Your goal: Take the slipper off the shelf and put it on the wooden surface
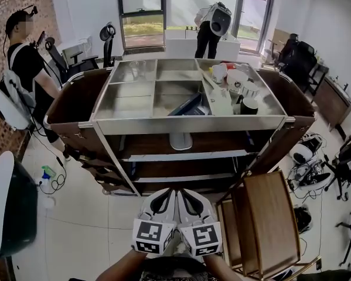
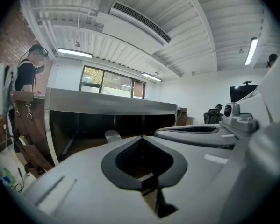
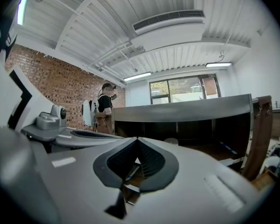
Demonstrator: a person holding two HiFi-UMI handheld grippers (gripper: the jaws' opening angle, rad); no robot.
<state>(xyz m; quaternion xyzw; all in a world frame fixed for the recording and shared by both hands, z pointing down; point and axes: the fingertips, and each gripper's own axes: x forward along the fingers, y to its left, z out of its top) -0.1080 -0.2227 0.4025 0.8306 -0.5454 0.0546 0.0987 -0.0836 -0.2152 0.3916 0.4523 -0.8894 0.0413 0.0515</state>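
Note:
A pale slipper [image 1: 180, 140] lies on the top wooden shelf of the cart [image 1: 193, 123], just under its steel top. It shows small in the left gripper view [image 2: 112, 135] and in the right gripper view [image 3: 170, 141]. My left gripper [image 1: 171, 192] and right gripper [image 1: 183, 192] hang side by side low in the head view, in front of the cart and well short of the slipper. Both are shut with nothing between the jaws, as their own views show for the left gripper [image 2: 140, 137] and the right gripper [image 3: 138, 138]. A slatted wooden surface [image 1: 272, 218] stands to my right.
The cart's steel top holds cups and containers [image 1: 237, 84] at the right and a dark blue item [image 1: 190, 105] in the middle. One person [image 1: 24, 63] stands at the cart's left, another [image 1: 210, 25] by the far window. Office chairs and cables [image 1: 307, 171] crowd the right floor.

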